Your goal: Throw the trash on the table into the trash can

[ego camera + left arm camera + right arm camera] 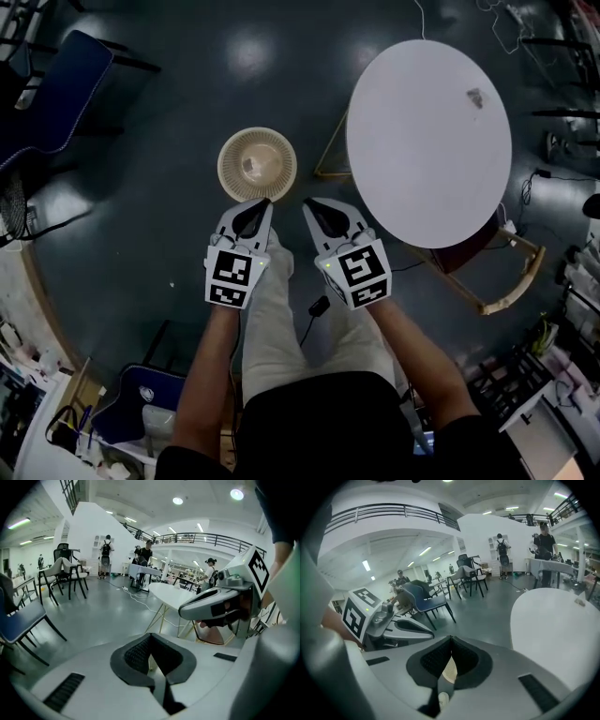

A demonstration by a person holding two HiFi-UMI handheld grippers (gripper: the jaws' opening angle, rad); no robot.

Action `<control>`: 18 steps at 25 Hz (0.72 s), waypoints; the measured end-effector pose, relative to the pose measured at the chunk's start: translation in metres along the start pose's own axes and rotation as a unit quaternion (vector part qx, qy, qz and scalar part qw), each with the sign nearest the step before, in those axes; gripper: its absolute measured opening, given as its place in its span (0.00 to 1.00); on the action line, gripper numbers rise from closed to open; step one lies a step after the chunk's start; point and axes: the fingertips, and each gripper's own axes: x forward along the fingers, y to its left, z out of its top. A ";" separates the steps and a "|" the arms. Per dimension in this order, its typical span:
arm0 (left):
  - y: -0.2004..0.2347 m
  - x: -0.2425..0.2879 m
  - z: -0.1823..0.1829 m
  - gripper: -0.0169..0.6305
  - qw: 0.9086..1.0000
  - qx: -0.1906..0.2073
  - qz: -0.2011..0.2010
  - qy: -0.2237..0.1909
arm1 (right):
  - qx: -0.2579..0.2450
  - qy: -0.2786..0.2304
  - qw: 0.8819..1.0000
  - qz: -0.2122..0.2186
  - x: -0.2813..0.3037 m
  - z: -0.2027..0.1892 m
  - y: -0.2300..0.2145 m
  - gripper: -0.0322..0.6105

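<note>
Trash can [257, 166] at 12 o'clock, contents unclear. Table [412, 187] at 2 o'clock, one scrap [475, 97] left to bin. Left gripper [255, 214], right gripper [319, 211]: closed, nothing held.

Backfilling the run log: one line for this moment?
left gripper shut, empty | right gripper shut, empty | scrap lying on white table, untouched | trash can on floor beside table
</note>
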 end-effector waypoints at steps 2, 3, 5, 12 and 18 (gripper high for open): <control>-0.012 -0.009 0.024 0.05 1.000 0.007 -0.001 -0.014 | -0.004 -0.007 1.000 -0.005 -0.015 0.013 -0.004 0.08; -0.018 -0.014 0.035 0.05 1.000 0.010 -0.002 -0.022 | -0.006 -0.009 1.000 -0.006 -0.022 0.019 -0.005 0.08; -0.028 -0.023 0.057 0.05 0.999 0.018 0.000 -0.036 | -0.012 -0.014 1.000 -0.008 -0.037 0.029 -0.007 0.08; -0.073 -0.054 0.114 0.05 0.998 0.033 0.002 -0.060 | -0.026 -0.016 0.999 -0.008 -0.094 0.051 -0.008 0.08; -0.121 -0.058 0.141 0.05 0.997 0.041 -0.008 -0.072 | -0.060 -0.015 0.998 -0.019 -0.137 0.053 -0.046 0.08</control>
